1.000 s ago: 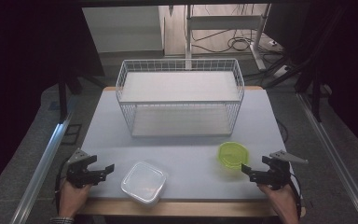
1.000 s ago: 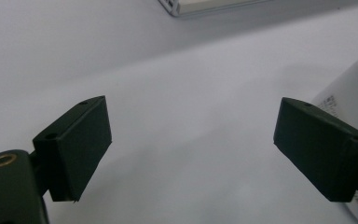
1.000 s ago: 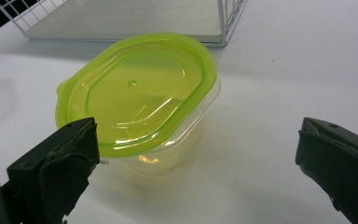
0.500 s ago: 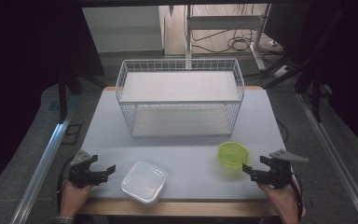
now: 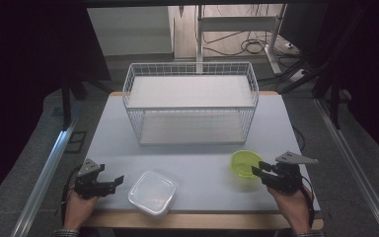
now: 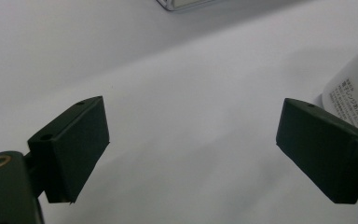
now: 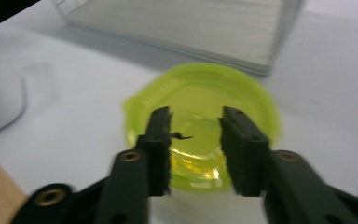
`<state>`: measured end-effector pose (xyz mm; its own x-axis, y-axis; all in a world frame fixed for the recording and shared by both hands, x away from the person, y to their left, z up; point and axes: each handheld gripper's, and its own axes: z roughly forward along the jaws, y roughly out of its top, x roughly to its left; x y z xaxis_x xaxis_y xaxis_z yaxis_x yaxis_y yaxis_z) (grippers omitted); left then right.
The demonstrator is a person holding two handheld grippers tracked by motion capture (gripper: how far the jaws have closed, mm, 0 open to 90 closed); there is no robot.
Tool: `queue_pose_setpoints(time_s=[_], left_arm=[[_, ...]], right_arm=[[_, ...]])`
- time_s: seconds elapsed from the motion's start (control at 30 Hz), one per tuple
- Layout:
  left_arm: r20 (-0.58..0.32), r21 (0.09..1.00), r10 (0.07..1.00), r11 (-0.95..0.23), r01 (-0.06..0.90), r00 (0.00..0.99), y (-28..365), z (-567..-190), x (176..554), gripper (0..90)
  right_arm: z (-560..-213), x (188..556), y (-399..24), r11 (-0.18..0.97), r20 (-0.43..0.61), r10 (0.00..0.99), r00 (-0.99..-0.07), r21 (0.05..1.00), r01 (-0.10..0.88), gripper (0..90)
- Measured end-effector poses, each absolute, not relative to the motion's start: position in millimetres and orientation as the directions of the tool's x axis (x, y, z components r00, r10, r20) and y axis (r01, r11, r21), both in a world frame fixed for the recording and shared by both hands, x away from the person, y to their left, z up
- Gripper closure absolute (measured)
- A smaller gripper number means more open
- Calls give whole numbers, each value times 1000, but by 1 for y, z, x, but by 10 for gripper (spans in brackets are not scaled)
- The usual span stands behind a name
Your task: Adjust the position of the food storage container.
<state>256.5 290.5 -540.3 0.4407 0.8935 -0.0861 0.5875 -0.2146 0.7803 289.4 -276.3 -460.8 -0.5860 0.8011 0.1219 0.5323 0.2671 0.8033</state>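
Overhead, looking down on a pale table carrying a white wire basket at the far middle, a clear lidded tub near the front edge left of centre, and a green bowl to the front right. Holding the left gripper just beside the tub's left side, apart from it, jaws spread. Holding the right gripper at the bowl's right rim, jaws parted a little. Moving to the left gripper view: showing both black jaws standing wide apart over bare table, nothing between them, with the tub's printed label peeking in at the right edge. Turning to the right gripper view: hovering the gripper over the bowl, jaws narrowly apart and gripping nothing, with the basket lying beyond.
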Motion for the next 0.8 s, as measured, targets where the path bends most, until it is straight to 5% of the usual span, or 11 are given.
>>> queue_pose_setpoints(time_s=[0.2, 0.57, 0.8], left_arm=[[-88, 786, 901, -198, 585, 424, 291, -539, 256, 82], [-87, 778, 899, -207, 593, 428, 290, -540, 257, 81], [-88, 773, 896, -214, 598, 434, 289, -540, 257, 82]], right_arm=[[-460, 300, -242, 381, 77, 738, -670, 772, 509, 891], [-467, 329, -186, 493, 34, 680, -733, 719, 490, 895], [-469, 332, -194, 488, 32, 702, -712, 706, 513, 895]])
